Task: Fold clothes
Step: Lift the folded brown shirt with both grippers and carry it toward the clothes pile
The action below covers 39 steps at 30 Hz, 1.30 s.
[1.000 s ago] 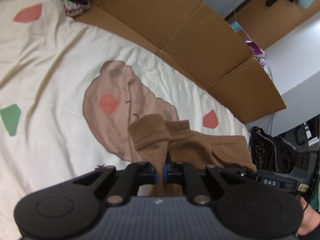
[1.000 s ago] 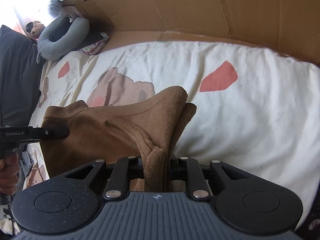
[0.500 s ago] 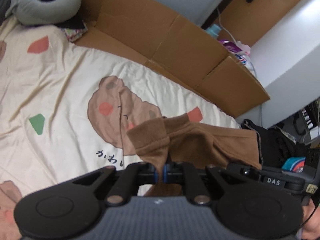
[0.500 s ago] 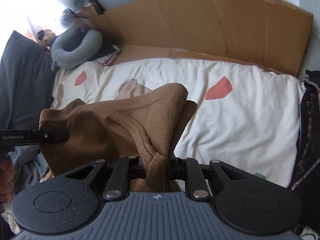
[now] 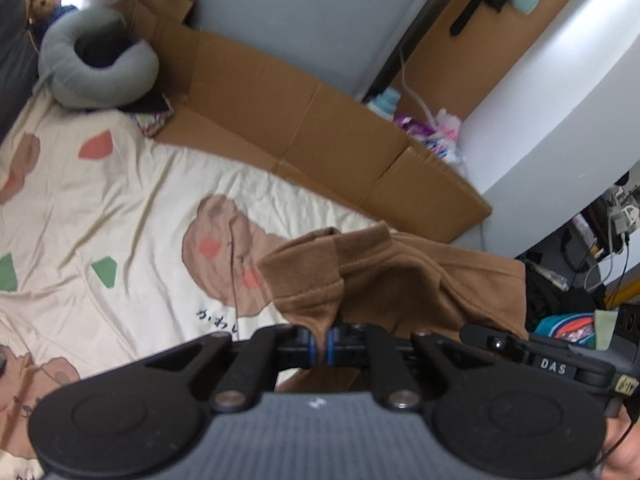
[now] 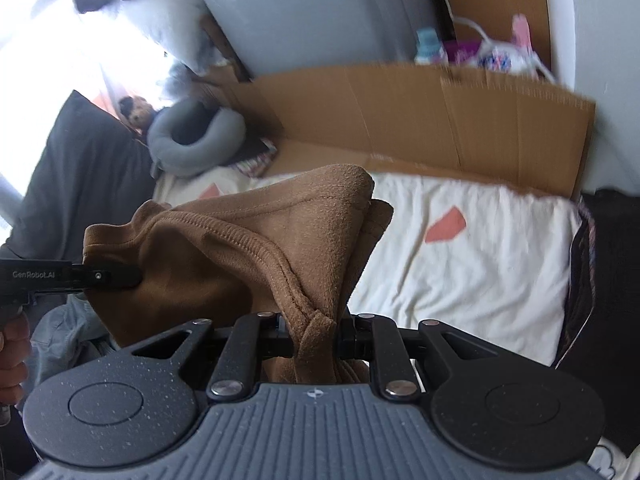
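Brown garment held up above the cream printed bedsheet, stretched between both grippers, left gripper clamped on a cuffed edge, right gripper clamped on a bunched seam, flattened cardboard along the far bedside, grey neck pillow near the head

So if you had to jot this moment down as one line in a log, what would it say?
step: fold clothes | left gripper: shut on brown garment | right gripper: shut on brown garment | garment: held up between both, above bed sheet
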Tool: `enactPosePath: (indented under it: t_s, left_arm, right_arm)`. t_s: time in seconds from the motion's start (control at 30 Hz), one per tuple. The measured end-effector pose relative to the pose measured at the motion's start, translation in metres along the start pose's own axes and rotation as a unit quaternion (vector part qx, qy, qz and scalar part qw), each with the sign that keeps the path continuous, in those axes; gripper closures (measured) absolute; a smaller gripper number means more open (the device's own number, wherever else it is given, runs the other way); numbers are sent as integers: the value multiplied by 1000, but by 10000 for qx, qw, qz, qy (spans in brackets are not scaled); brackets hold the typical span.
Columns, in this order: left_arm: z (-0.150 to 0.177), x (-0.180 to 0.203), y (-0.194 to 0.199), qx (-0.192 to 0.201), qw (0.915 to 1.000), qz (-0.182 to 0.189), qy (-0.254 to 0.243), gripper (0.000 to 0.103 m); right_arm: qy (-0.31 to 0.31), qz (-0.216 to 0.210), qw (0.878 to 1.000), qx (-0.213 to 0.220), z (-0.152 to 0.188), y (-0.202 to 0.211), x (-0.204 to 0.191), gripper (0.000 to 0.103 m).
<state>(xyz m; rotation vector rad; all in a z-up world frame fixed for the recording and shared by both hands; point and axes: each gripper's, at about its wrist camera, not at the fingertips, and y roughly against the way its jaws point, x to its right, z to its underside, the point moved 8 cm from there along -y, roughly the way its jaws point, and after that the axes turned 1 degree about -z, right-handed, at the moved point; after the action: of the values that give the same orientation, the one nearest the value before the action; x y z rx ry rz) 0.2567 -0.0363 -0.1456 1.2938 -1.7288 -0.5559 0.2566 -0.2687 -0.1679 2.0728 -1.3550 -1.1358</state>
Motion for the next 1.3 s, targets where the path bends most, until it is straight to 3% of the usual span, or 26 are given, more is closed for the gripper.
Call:
enactPosePath:
  t_s: [0.47,1.03,1.3]
  left_arm:
    - [-43,58,95,752,9964,304,253,98]
    - [-80,156,197,1405,9874,624,-378,98]
    - [-80,193,214,1466,9834,835,-663,98]
  right_arm:
    - [114,-84,9968,787,-60,115,-43,87]
    - [467,65,9867,1558,-130,251,-70,87]
    - [520,206,9833,1734,-133,292,-60,87]
